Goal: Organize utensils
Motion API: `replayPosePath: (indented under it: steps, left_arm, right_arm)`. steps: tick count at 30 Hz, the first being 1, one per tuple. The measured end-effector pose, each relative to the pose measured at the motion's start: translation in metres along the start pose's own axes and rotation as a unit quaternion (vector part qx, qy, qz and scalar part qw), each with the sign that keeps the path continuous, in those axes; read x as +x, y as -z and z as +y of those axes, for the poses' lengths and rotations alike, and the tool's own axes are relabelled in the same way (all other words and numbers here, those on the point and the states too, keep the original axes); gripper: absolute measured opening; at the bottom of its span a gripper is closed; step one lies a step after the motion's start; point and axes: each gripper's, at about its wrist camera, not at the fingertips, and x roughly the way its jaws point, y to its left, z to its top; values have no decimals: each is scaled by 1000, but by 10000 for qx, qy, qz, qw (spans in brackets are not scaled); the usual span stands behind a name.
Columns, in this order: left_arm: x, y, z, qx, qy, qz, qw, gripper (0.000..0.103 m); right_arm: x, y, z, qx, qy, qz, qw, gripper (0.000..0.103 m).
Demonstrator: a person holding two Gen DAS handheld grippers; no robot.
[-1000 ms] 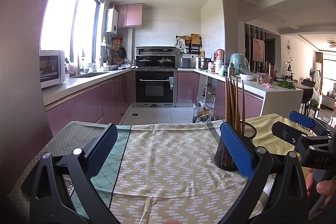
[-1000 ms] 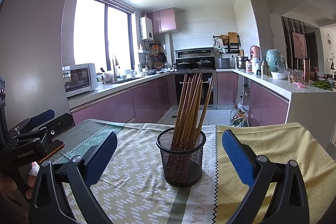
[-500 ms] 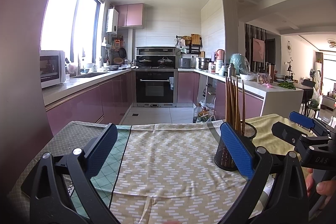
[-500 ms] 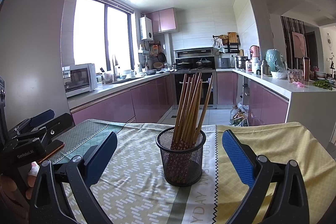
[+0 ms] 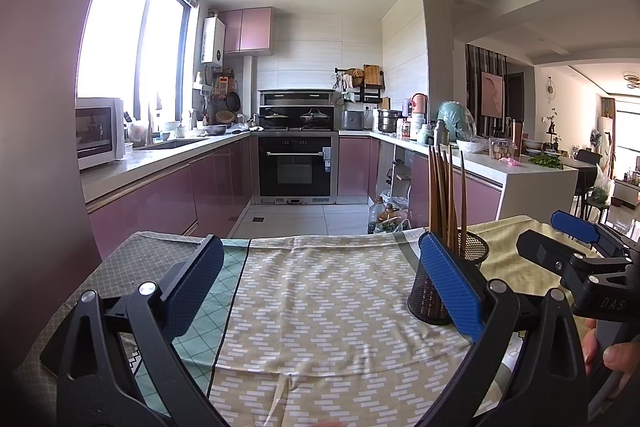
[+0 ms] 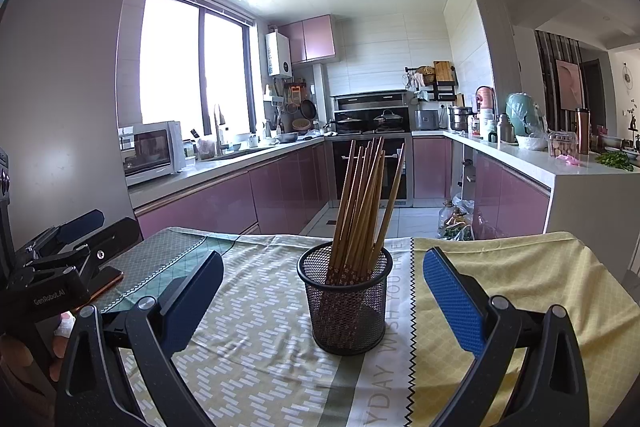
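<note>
In the right wrist view, the right gripper [image 6: 322,291] fills the bottom of the frame, its jaws spread wide and holding nothing. Between its two blue pads, at frame centre, stands one black mesh cup [image 6: 345,301] on a patterned tablecloth [image 6: 256,347]. The cup holds a bundle of brown chopsticks [image 6: 362,211], roughly ten, though they overlap too much for an exact count; they lean to the upper right. Bare cloth lies on every side of the cup.

In the left wrist view, the left gripper [image 5: 320,285] sits low in the frame, jaws also released and empty, with bare cloth between the pads. The cup appears at right, partly behind the right-hand pad. The cloth's far edge runs across mid-frame.

Beyond the table, open tiled floor [image 5: 296,217] leads up the frame to one black oven [image 5: 295,167], flanked by pink cabinets [image 5: 168,203]. One white microwave [image 5: 98,133] stands at left.
</note>
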Motion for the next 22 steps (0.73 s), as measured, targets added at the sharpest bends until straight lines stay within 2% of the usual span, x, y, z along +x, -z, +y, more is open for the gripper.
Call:
replayPosePath:
  steps: [11, 15, 19, 22]
  left_arm:
    - [0, 2, 0, 89, 9, -48, 9999, 97]
    - [8, 5, 3, 52, 32, 100, 9999, 97]
    - [21, 10, 10, 71, -118, 386, 9992, 97]
    - [39, 16, 26, 23, -171, 765, 9969, 97]
  right_arm:
    - [-1, 2, 2, -19, -7, 10, 10000, 97]
    - [-1, 3, -4, -61, 117, 73, 9999, 97]
    - [16, 9, -36, -69, 648, 649, 9958, 97]
    - [43, 20, -81, -2, 1454, 1568, 9769, 97]
